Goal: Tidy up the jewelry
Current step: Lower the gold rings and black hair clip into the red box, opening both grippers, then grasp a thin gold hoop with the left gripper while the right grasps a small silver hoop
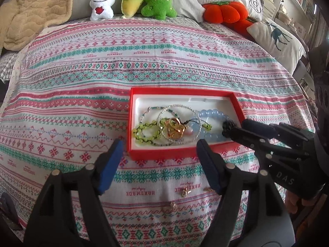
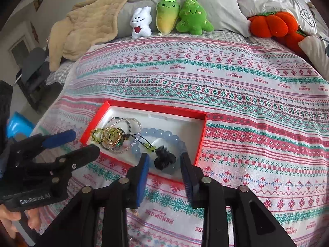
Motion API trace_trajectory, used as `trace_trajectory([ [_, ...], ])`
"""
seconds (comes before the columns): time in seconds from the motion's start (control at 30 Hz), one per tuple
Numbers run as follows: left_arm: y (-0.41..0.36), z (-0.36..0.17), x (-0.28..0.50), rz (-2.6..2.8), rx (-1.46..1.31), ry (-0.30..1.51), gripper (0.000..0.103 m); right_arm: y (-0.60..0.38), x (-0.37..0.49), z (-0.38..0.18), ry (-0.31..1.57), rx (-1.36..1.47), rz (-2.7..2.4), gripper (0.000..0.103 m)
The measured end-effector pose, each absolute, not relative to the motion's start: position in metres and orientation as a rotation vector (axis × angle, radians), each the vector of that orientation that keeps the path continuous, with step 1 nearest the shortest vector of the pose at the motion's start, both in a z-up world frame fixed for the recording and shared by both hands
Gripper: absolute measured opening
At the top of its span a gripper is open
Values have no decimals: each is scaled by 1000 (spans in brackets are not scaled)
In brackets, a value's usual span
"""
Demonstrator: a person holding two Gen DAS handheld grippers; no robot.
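A red box with a white lining [image 1: 240, 107] [image 2: 202, 135] lies on the patterned bedspread. It holds a blue bead bracelet [image 1: 211, 112] [image 2: 160, 133], a green bead bracelet [image 1: 144, 132] [image 2: 95, 134], clear bead strands [image 1: 174, 107], gold rings [image 1: 174, 128] [image 2: 112, 136] and a black piece [image 1: 227, 126] [image 2: 164, 158]. My left gripper [image 1: 159, 152] [image 2: 82, 142] is open and empty just before the box's near left corner. My right gripper [image 2: 165, 165] [image 1: 236, 126] is open over the box's near right part, its fingers on either side of the black piece. Small gold pieces [image 1: 186, 192] lie on the bedspread nearer me.
Plush toys [image 1: 133, 0] [image 2: 170, 16], an orange pumpkin cushion [image 1: 224, 12] [image 2: 271, 24], grey pillows [image 1: 275, 35] and a tan blanket [image 1: 37, 10] [image 2: 86, 22] line the far end of the bed. A dark chair [image 2: 33, 72] stands at the left.
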State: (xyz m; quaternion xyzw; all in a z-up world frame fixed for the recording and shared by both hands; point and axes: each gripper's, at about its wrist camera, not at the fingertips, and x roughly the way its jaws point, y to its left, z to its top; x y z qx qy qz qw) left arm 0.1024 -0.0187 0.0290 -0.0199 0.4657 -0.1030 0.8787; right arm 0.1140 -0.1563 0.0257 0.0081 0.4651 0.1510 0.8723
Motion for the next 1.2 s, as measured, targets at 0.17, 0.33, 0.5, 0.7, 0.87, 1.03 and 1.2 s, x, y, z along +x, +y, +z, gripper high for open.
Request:
trace_trajectory([
  [0.17, -18, 30, 94, -222, -32, 1003, 80, -159, 101, 42, 923, 21, 312, 71],
  [0.33, -15, 32, 83, -221, -31, 1030, 81, -162, 86, 56, 911, 6, 301, 72],
  [0.5, -10, 34, 69, -221, -27, 1045, 82, -167, 71, 61, 936, -10, 266, 75],
  [0.7, -6, 32, 58, -212, -20, 1078, 82, -175, 56, 58, 1013, 26, 216, 76],
  [0.87, -4, 30, 46, -207, -4, 1091, 83, -179, 45, 56, 1038, 37, 200, 76],
  [1.03, 0, 25, 37, -202, 4, 1110, 83, -178, 36, 54, 1053, 20, 188, 77],
  [1.2, 7, 17, 29, -223, -1, 1119, 83, -173, 26, 49, 1064, -5, 191, 77],
])
